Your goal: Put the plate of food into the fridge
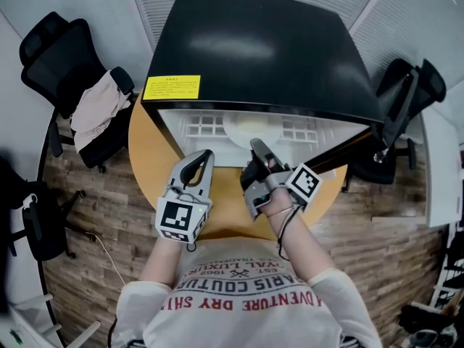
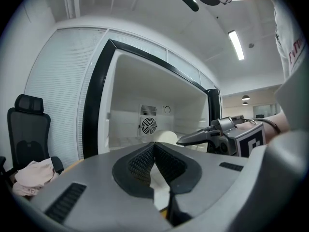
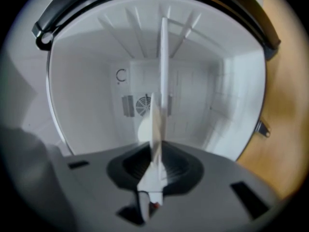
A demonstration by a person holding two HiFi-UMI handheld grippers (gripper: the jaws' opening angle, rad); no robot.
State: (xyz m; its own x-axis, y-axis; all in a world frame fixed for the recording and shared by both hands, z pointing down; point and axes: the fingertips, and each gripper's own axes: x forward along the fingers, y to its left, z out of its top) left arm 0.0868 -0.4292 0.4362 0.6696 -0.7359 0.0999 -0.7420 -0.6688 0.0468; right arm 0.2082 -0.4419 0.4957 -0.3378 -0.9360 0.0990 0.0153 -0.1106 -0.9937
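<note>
The plate (image 1: 250, 127) lay inside the open mini fridge (image 1: 261, 42), on its white wire shelf (image 1: 206, 127). Something pale yellow sat on it; what food it was could not be told.

The right gripper (image 1: 257, 149), turned on its side, reached to the plate's near rim. In the right gripper view that rim ran edge-on between the jaws, which stood a little apart, with a dark gap on either side and the pads not pressing on it. The left gripper (image 1: 204, 155) hung before the fridge mouth, above the round wooden table (image 1: 148, 162). Its jaws met at the tips with nothing between them.

The plate looked stiff, smooth and thin-rimmed, so it would likely be slippery under the pads and could chip if knocked against the shelf or the door frame. Held by one edge, its weight would probably lever it downward, and a tilt could shift the food. The rim seemed the only place to grip, with a deep bite and the plate kept level.

A yellow label (image 1: 171, 87) sat on the fridge top, its print too small to read. The person's shirt (image 1: 243, 296) showed upside down in the head view, with "EST. 1962", "ADVENTURE" and "DRY" legible.
</note>
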